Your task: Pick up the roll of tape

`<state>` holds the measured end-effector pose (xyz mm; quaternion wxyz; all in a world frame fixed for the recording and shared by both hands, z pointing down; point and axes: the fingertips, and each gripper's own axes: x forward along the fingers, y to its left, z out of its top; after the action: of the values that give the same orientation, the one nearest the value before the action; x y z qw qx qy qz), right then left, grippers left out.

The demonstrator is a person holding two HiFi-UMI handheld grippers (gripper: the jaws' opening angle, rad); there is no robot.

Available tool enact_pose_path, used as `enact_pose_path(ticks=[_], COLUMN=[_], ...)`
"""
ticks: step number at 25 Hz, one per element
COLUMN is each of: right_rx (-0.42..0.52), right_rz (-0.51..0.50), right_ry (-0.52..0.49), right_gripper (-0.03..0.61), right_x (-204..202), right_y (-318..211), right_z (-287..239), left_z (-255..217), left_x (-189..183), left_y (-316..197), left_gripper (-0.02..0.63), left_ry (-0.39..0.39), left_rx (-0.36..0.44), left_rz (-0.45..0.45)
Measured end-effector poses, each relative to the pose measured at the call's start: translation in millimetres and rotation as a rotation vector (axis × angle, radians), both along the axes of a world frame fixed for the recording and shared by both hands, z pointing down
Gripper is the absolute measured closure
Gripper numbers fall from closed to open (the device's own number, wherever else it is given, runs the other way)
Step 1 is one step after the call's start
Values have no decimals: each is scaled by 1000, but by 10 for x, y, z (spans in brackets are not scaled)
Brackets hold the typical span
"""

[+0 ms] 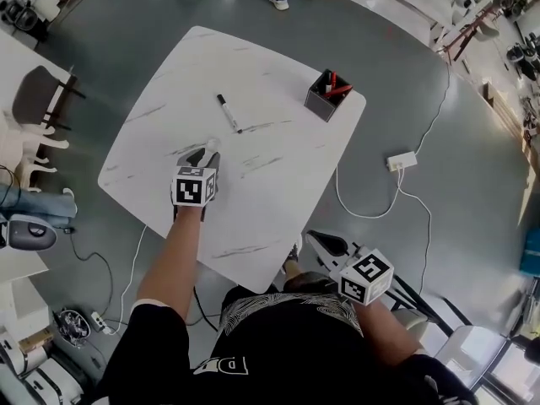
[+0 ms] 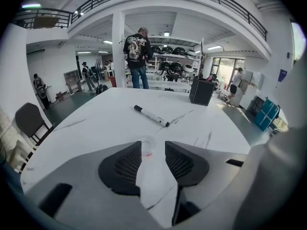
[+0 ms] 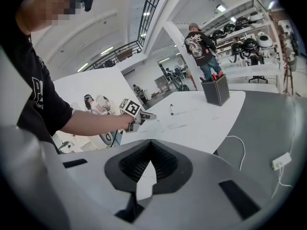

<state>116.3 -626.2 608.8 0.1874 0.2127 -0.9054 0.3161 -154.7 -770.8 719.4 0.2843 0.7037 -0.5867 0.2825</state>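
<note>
Approach stage. Left gripper (image 2: 153, 145) fingers apart, roll of tape (image 2: 147, 146) in line with gap, flat on bench (image 2: 96, 123), ungripped. Right gripper (image 3: 151, 152) fingers together, empty. Grasp and lift not yet done.

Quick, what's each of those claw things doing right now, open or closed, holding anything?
Left gripper: open; the roll of tape lies at its jaw tips, not gripped.
Right gripper: shut, holding nothing.

White marbled counter (image 1: 278, 171) in view now, a black-capped marker (image 1: 229, 113) lying near its middle, a dark square pen holder (image 1: 326, 99) with red pens (image 1: 336, 86) standing at the far right corner, and a small clear roll of tape (image 2: 146, 145) lying flat nearer the person.
</note>
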Motion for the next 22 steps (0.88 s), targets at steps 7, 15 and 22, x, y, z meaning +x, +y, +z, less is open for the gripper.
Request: enact_pose_path(ticks=[7,15,22], right_rx=[-23,-20,-19], right_rz=[19,19,31], right_ry=[9,17,24], right_gripper=[575,575,574], right_x=[63,33,37], right_y=[-61,-110,-100], right_z=[116,111,94], left_z=[268,486,492], left_x=[-48,-110,-106], left_y=[-184,-270,-247], left_gripper=[419,407,410], left_ry=[-43,-39,-4], left_rx=[-51,-105,-130], left_rz=[4,12,-3])
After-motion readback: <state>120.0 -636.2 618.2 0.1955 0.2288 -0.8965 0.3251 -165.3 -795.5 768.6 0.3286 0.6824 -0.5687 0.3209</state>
